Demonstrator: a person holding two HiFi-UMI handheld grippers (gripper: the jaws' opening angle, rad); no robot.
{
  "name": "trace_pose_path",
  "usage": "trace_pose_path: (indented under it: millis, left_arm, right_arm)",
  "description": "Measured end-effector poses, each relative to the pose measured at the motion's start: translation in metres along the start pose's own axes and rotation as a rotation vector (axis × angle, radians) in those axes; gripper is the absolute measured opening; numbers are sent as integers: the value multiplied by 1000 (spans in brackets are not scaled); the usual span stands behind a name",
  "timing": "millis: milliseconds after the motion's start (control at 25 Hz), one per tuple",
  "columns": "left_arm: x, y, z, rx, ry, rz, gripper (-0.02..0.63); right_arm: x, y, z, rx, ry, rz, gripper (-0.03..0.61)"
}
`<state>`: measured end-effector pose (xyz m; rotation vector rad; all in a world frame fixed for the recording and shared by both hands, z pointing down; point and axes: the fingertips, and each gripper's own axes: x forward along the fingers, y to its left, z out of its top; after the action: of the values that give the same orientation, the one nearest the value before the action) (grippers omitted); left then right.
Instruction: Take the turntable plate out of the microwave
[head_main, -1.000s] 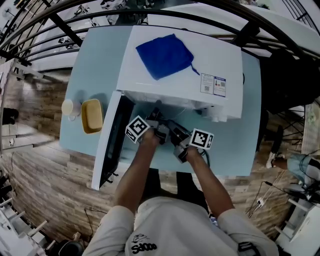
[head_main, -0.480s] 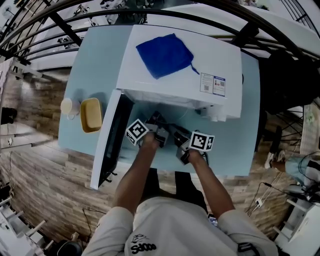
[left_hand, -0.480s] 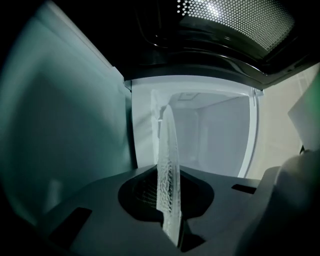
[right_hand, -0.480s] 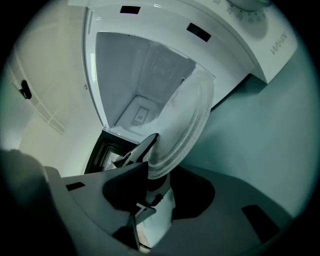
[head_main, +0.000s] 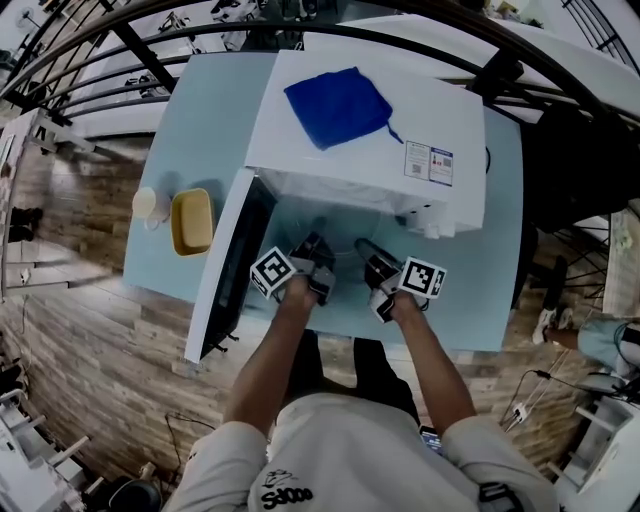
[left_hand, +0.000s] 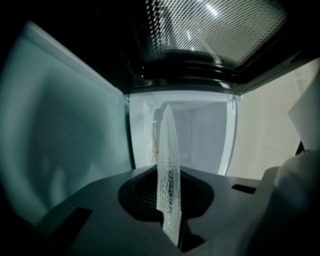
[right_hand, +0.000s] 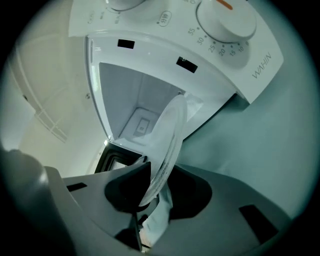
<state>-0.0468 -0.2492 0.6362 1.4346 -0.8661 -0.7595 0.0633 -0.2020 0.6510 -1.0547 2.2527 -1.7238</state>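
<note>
The glass turntable plate (left_hand: 167, 165) stands on edge between my two grippers, just outside the mouth of the white microwave (head_main: 370, 120). My left gripper (head_main: 318, 250) is shut on the plate's rim, and in the left gripper view its jaws (left_hand: 169, 220) pinch the patterned glass. My right gripper (head_main: 370, 258) has the opposite rim (right_hand: 170, 135) between its jaws, which are closing. There the glass leans on one jaw with a gap at the other. The microwave door (head_main: 228, 265) hangs open at the left and the cavity (right_hand: 142, 117) is bare.
A blue cloth (head_main: 338, 105) lies on top of the microwave. A yellow container (head_main: 191, 222) and a white cup (head_main: 148, 205) sit on the light-blue table (head_main: 200, 110) left of the open door. The control knobs (right_hand: 225, 20) are at the microwave's right.
Both grippers have drawn back from the microwave mouth toward the person, bringing the plate with them. The right gripper has shifted right, so the two stand further apart.
</note>
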Motion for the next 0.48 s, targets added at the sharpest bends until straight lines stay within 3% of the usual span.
trace_pose_path:
  millis: [40, 200, 320, 480]
  left_arm:
    - [-6, -5, -2, -1, -2, -8, 37]
    - [-28, -26, -11, -21, -16, -63, 37]
    - [-40, -37, -13, -13, -22, -69, 37]
    - [-55, -63, -23, -11, -17, -125, 37]
  right_arm:
    - [-4, 5, -3, 0, 5, 12, 94]
    - [-14, 49, -16, 28, -25, 213, 84]
    - [-23, 59, -21, 7, -23, 212, 84]
    - [-44, 59, -34, -26, -9, 113, 86]
